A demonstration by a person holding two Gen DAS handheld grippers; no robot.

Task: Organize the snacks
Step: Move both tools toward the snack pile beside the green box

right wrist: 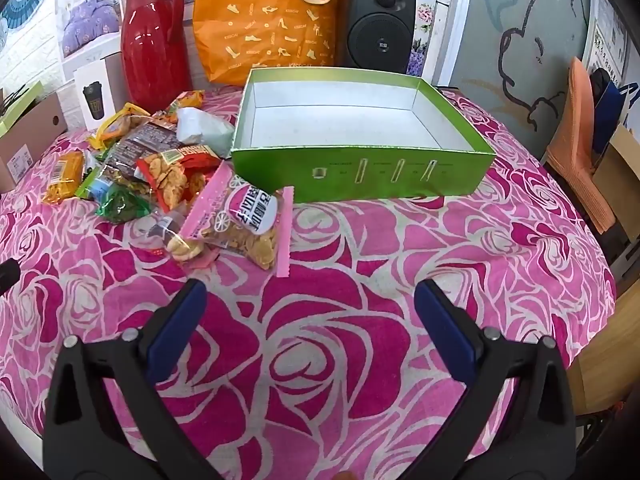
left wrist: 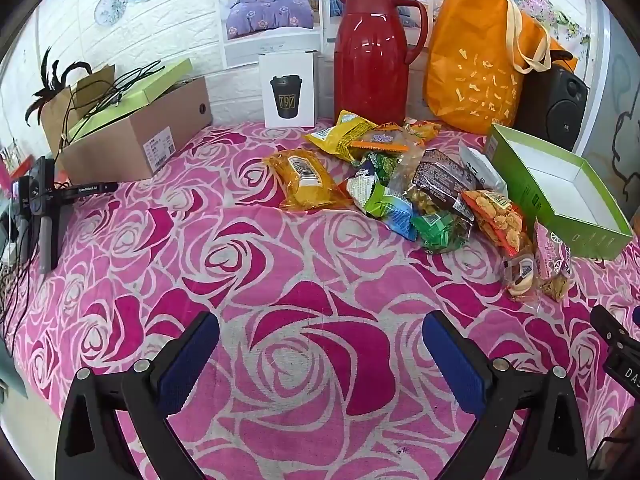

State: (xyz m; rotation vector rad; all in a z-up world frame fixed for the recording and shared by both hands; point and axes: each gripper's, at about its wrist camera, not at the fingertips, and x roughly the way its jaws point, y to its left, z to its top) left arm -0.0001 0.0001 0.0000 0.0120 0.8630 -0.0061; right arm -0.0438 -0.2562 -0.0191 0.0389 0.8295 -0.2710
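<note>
So here's the setup: a table covered in a loud pink rose cloth [right wrist: 328, 344], a messy heap of snack packets [left wrist: 404, 188] in the middle, and an empty green box [right wrist: 360, 168] sitting just to the right of the heap. Nothing is in the box yet, so I'd say the sorting hasn't really started.

Both tools are hanging over the bare near part of the cloth, tilted down toward it. The left tool [left wrist: 320, 356] is spread wide with nothing between its blue pads, and the right tool [right wrist: 308, 320] is the same, fully released and empty.

The bit that matters for the next move: the heap trails off toward the near right, and the packet at that end is a pink bag of chips [right wrist: 244, 228]. It lies just ahead of the right tool and a touch to its left, with the box right behind it. From the left tool the whole heap is farther off and over to the right. So the right hand is clearly the closer one for that pink bag.

The bag's long axis runs roughly left to right across the right tool's view, slightly slanted, with crimped ends at each side. My guess is that pinching it across the short way would be easiest, then it's a short hop farther back into the box.

Behind it all stand a red jug [left wrist: 372, 52], an orange bag [left wrist: 476, 52] and a speaker [right wrist: 378, 24].
</note>
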